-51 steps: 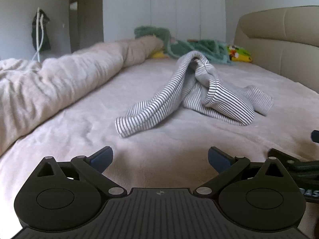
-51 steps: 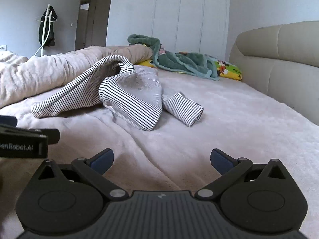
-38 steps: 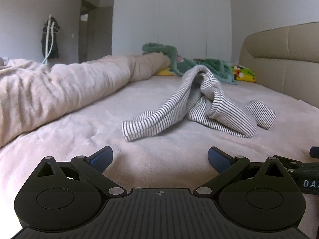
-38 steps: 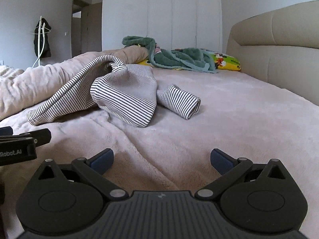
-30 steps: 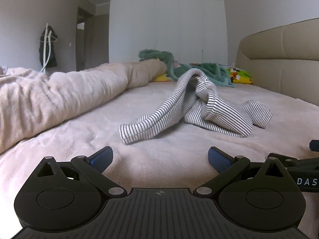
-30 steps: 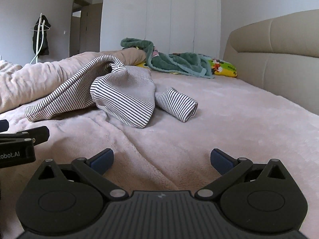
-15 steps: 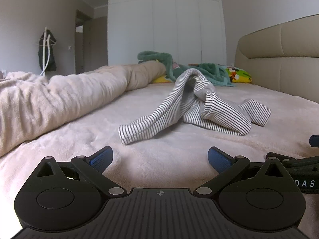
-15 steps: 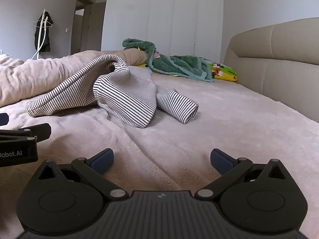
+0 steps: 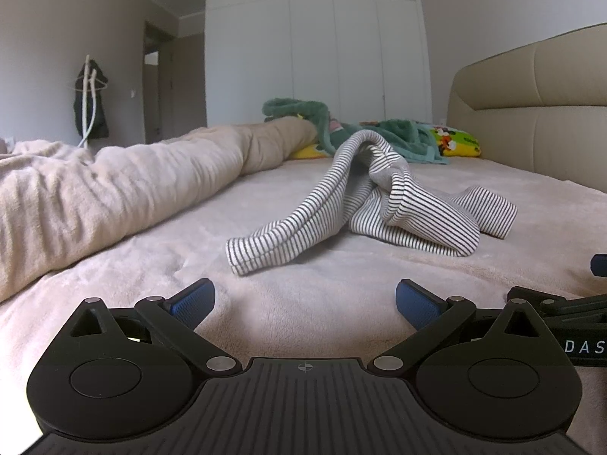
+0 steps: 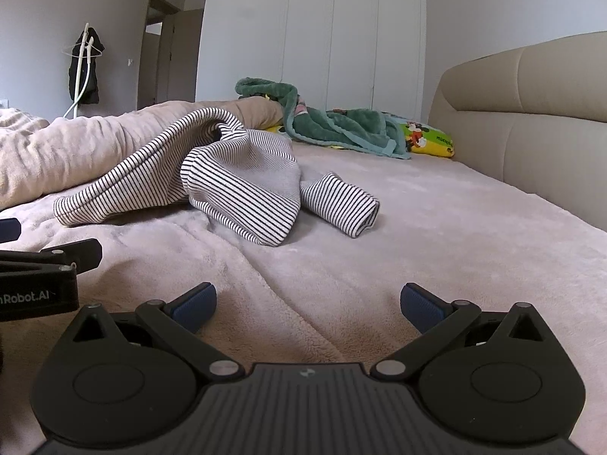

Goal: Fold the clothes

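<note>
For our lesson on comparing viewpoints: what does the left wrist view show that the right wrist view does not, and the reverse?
Only the left wrist view shows the left gripper head-on, open over bare bed, with the right gripper at its right edge. Only the right wrist view shows the right gripper head-on, open, with the left one at its left edge. Both show the crumpled striped garment, untouched, the green blanket, the beige duvet and the headboard.
</note>
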